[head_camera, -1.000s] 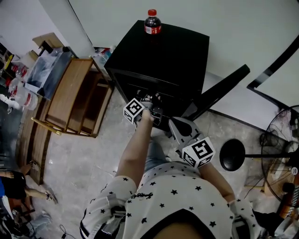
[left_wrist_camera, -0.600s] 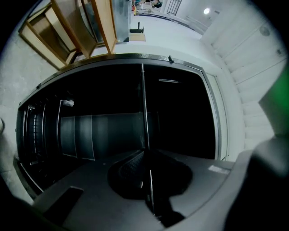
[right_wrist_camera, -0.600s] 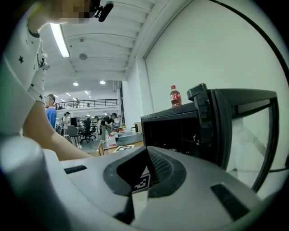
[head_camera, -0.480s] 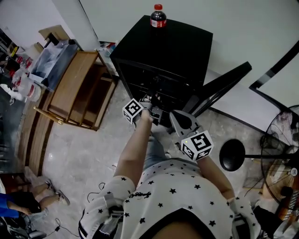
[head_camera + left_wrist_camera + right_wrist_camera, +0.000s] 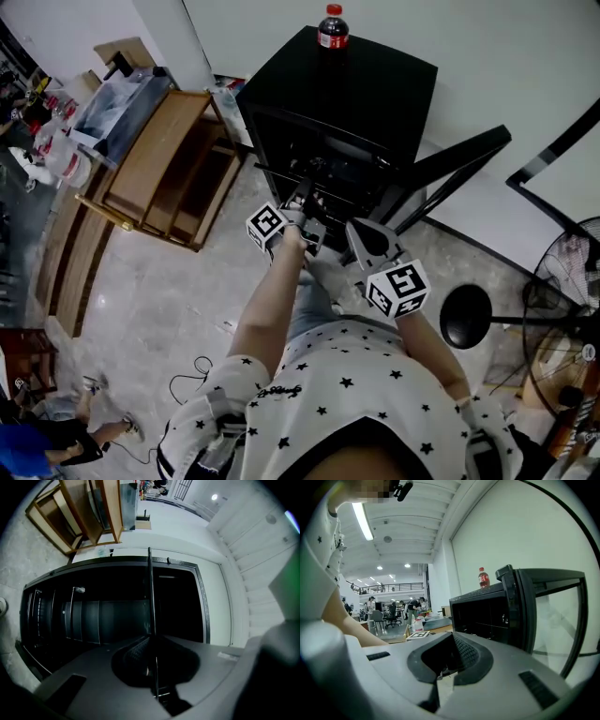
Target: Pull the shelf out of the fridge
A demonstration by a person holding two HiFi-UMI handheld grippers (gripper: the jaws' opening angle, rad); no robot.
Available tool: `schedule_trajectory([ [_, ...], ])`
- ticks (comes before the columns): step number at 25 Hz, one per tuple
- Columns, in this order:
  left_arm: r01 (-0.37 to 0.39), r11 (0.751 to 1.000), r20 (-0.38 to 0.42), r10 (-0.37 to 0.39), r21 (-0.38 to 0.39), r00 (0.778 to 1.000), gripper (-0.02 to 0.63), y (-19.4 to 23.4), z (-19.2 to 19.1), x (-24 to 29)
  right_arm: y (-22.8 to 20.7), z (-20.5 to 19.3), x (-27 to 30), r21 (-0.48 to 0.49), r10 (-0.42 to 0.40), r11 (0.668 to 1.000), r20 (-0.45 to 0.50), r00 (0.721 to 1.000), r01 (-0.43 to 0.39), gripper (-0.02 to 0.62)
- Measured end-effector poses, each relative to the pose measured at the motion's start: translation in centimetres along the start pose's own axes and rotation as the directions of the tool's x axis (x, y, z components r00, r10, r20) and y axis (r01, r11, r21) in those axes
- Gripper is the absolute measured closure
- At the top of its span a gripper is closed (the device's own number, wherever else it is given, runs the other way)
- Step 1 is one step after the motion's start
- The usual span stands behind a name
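Shelf point(image 5: 150, 592): you are pinching its edge in the near-closed left gripper point(image 5: 151, 638), right gripper point(image 5: 449, 639) closed and empty, risking a lopsided, jamming pull.

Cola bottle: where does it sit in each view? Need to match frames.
Head view: cola bottle at top centre, standing on the black fridge.
Left gripper view: not in it.
Right gripper view: right of centre, upper half, on the fridge top.
Shared landmark: the fridge, in all three.

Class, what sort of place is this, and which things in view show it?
Probably an open-plan office or lab, not a home kitchen: people at desks with office chairs, long ceiling strip lights, and a small black fridge on the floor.
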State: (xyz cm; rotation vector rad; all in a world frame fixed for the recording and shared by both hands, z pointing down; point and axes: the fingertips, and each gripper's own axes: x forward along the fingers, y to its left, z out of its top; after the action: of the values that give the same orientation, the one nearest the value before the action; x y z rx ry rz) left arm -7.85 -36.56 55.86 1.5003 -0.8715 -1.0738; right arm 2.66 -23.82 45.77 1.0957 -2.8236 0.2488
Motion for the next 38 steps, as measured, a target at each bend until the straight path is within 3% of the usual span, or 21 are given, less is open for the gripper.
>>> schedule_trajectory([
  [19,0.024,1.0,0.021,-0.024,-0.006,0.999,0.569,-1.1,-0.5,-4.6,1.5,-0.5,-1.5,0.002,0.037,0.999,0.003,0.999,-0.037,0.601],
  [38,0.014,1.0,0.007,-0.014,-0.023,1.0,0.569,-1.0,-0.7,-5.4,1.8,-0.1,-1.2,-0.009,0.051,0.999,0.013,0.999,-0.051,0.601],
])
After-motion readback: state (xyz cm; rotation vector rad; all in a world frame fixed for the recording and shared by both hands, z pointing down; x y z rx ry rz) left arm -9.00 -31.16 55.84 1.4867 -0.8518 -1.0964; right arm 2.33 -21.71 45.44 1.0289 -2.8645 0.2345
